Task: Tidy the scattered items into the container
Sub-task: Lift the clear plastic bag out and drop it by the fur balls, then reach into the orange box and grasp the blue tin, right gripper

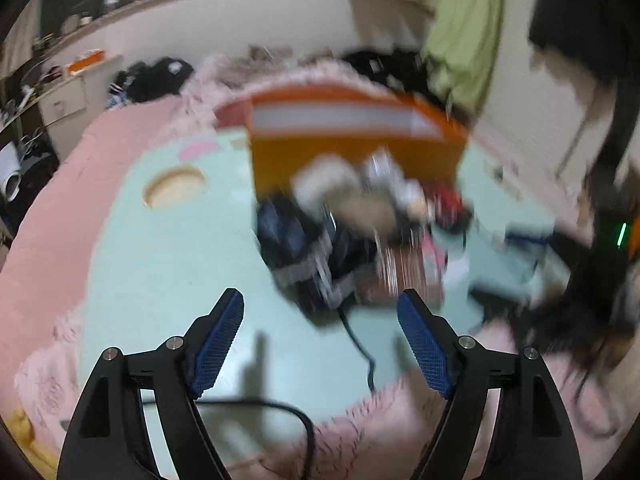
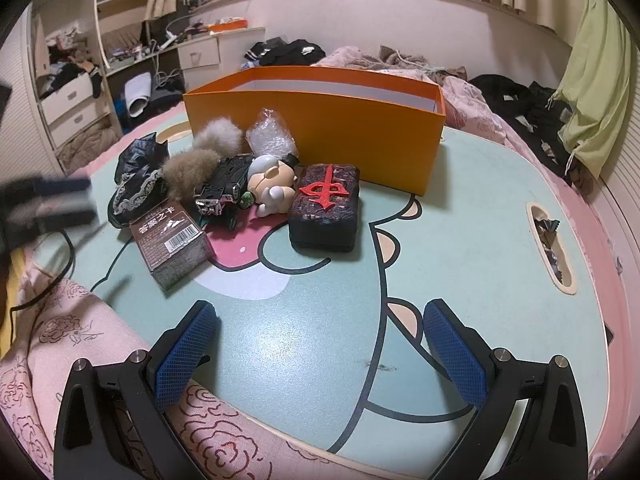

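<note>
Bedroom worktop [image 2: 460, 216] | items heaped before orange box [image 2: 320, 120] | both my claws, left claw [image 1: 320, 354] and right claw [image 2: 320, 354], gape empty | start with card pack [image 2: 172, 236], approach low, square.

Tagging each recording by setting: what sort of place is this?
Most likely a lived-in bedroom: a small cartoon-print table stands on a pink floral quilt, with clothes heaped behind and cluttered drawers and shelves along the wall.

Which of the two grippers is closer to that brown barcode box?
Left. The left gripper shows as a blur just left of the brown barcode box; the right gripper hangs open, farther back near the table's edge.
</note>
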### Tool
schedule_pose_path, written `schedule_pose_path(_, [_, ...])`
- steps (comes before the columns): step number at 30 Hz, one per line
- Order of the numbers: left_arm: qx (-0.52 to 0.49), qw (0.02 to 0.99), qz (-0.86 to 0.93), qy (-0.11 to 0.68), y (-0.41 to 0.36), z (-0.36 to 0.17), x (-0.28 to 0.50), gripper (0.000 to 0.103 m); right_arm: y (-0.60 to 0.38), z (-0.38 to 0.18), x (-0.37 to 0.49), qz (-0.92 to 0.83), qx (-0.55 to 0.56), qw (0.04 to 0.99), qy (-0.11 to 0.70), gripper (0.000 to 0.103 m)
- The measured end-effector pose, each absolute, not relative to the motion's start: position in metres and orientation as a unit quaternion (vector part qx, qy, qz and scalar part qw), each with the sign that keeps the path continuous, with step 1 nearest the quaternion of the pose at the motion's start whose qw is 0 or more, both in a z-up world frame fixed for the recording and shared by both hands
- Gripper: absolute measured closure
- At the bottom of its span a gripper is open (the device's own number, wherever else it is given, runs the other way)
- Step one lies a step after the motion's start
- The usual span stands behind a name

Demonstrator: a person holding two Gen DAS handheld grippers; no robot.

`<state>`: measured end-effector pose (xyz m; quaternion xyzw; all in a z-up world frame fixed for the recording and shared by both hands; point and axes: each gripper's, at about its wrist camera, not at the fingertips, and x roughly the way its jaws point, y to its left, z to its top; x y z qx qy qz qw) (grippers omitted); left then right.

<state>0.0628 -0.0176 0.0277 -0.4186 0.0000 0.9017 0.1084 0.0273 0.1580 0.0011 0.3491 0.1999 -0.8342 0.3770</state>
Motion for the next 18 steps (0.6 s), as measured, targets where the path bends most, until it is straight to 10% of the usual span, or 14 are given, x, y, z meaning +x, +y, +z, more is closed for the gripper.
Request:
schedule_pose_path(5, [-0.416,0.090,0.905,0.025,0.000,0.000,0.058,0.000,0.159,0.001,0.027,-0.835,0.350,0.375,0.201,0.000])
schedule_pose_path(18, [-0.415,0.079,0.906,0.017,-0.005,0.000,0.059,0.000,0.161,0.002,0.027,-0.834,0.352,0.374,0.201,0.000])
